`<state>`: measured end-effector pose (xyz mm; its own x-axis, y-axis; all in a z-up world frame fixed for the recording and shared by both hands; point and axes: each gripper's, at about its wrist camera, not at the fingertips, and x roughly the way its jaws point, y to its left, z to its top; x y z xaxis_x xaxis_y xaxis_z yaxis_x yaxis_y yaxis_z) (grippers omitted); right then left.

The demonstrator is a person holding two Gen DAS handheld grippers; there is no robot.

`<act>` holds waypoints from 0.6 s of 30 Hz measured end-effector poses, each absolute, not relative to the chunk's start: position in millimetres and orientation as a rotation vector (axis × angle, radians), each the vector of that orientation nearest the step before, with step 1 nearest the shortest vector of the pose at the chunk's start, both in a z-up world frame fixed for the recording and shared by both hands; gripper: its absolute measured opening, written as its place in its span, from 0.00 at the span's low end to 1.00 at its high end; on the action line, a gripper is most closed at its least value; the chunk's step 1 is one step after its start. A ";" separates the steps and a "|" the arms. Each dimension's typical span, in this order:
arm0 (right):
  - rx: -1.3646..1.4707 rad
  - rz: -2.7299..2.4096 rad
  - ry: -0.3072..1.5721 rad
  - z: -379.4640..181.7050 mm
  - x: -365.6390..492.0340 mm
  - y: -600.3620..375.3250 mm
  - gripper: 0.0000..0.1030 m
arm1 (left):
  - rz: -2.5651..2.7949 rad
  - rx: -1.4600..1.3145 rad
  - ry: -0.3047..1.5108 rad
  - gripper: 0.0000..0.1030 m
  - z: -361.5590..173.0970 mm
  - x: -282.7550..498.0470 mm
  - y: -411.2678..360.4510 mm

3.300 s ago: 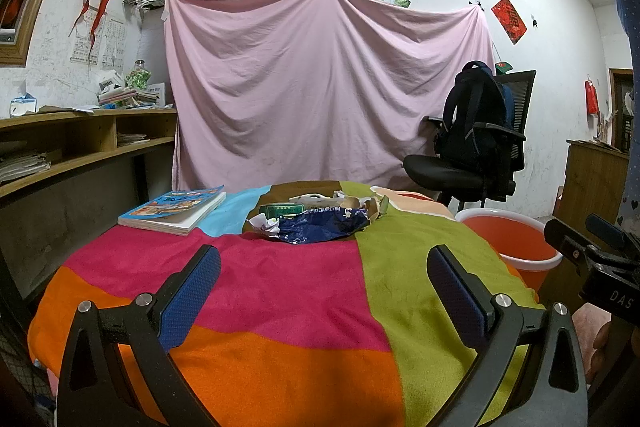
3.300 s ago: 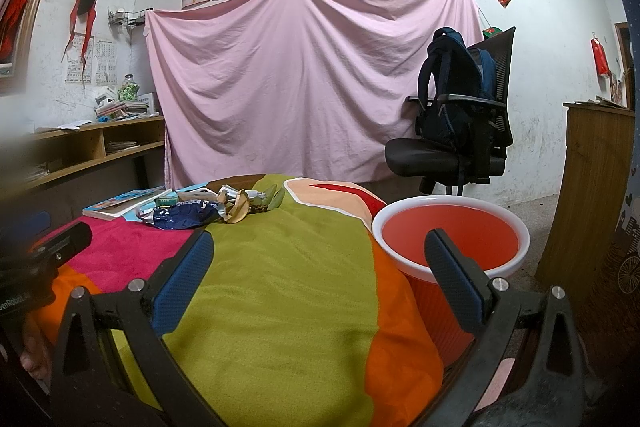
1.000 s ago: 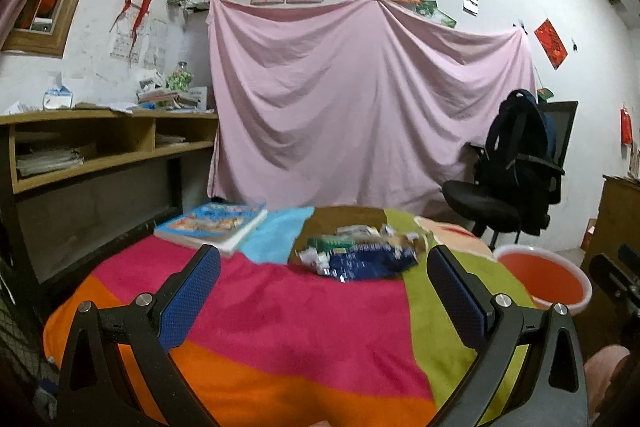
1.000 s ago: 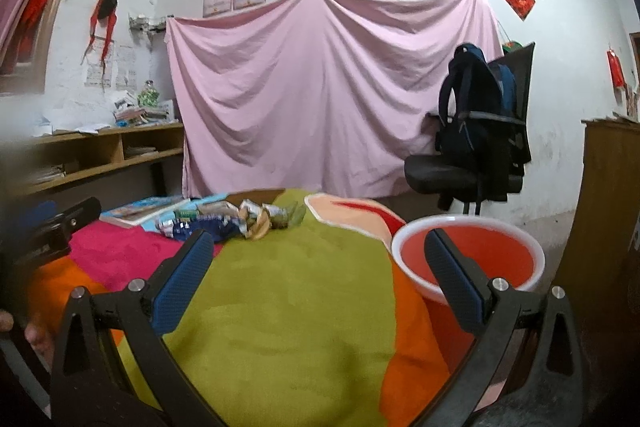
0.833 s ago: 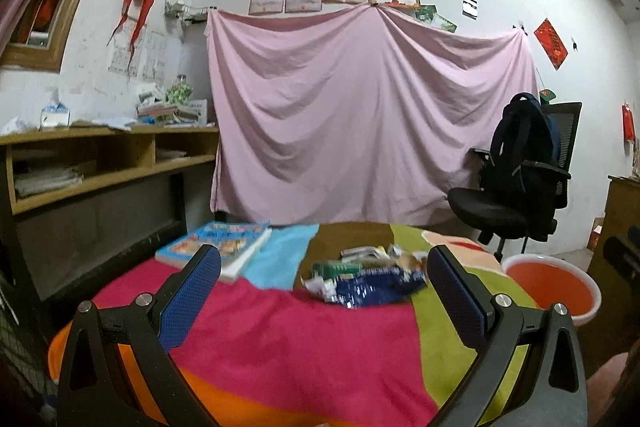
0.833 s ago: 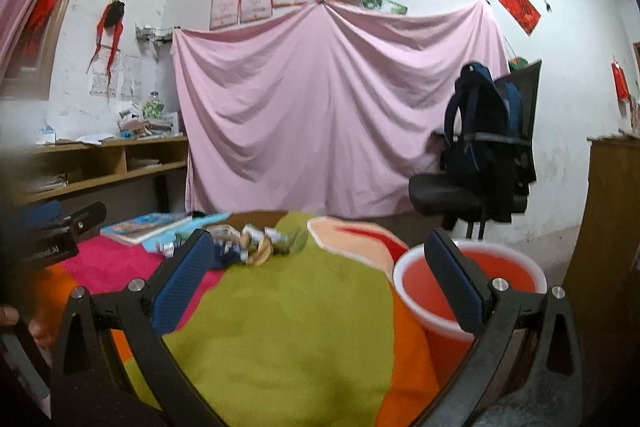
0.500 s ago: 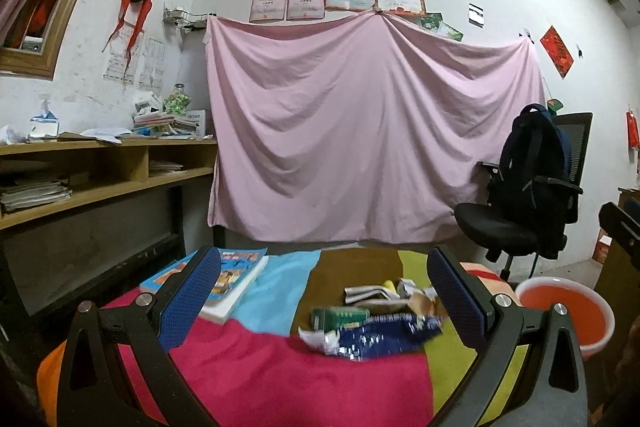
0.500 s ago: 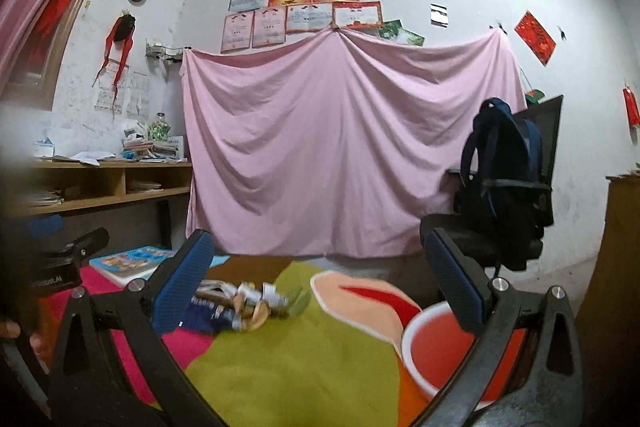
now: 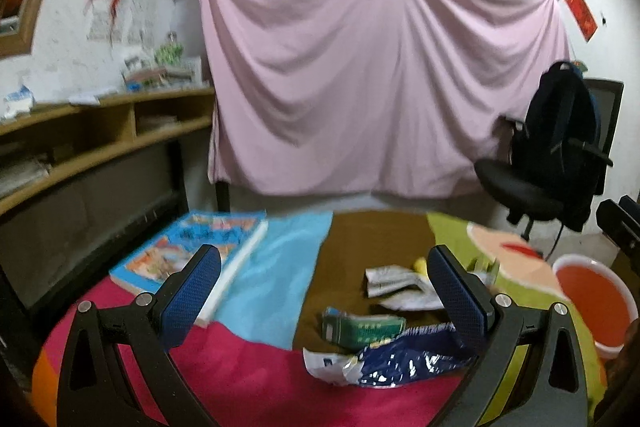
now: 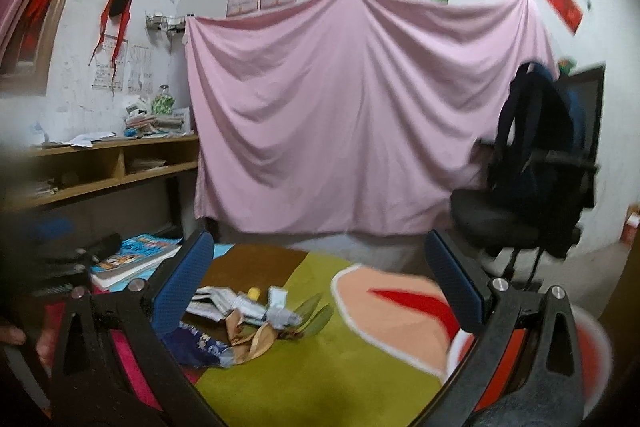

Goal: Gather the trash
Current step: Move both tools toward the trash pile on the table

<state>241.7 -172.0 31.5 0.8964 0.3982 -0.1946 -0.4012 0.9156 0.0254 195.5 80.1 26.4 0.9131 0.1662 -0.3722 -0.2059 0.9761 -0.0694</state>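
A pile of trash lies on the table with the many-coloured cloth (image 9: pixel 256 379): a blue foil wrapper (image 9: pixel 404 357), a green packet (image 9: pixel 362 327) and white crumpled paper (image 9: pixel 400 285). In the right wrist view the same pile (image 10: pixel 248 323) shows brown scraps, a small tube and green leaves. My left gripper (image 9: pixel 326 295) is open and empty, above the table just short of the pile. My right gripper (image 10: pixel 320 287) is open and empty, above the pile's right side. A red basin (image 9: pixel 588 303) stands off the table's right edge.
A colourful book (image 9: pixel 192 251) lies at the table's left. A wooden shelf unit (image 9: pixel 80 147) runs along the left wall. A pink sheet (image 9: pixel 380 87) hangs behind. An office chair with a dark backpack (image 9: pixel 560 147) stands at the right.
Both grippers have risen and moved forward toward the trash pile, which now sits larger and lower in both views. Both stay open.
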 end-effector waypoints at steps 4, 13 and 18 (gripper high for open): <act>-0.020 0.434 0.286 17.7 255.9 -168.3 1.00 | 0.141 -0.130 0.482 0.98 10.9 217.3 81.3; -0.002 0.503 0.464 -14.5 283.2 -156.9 1.00 | 0.040 -0.180 0.622 0.87 -15.3 243.5 81.4; -0.044 0.513 0.519 -23.2 288.7 -145.1 0.95 | 0.008 -0.183 0.671 0.73 -22.0 248.0 79.3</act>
<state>288.7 -145.1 -23.2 0.7455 0.4578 -0.4844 -0.4797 0.8731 0.0870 248.0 79.3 -22.0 0.7839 -0.0516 -0.6187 -0.0660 0.9840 -0.1657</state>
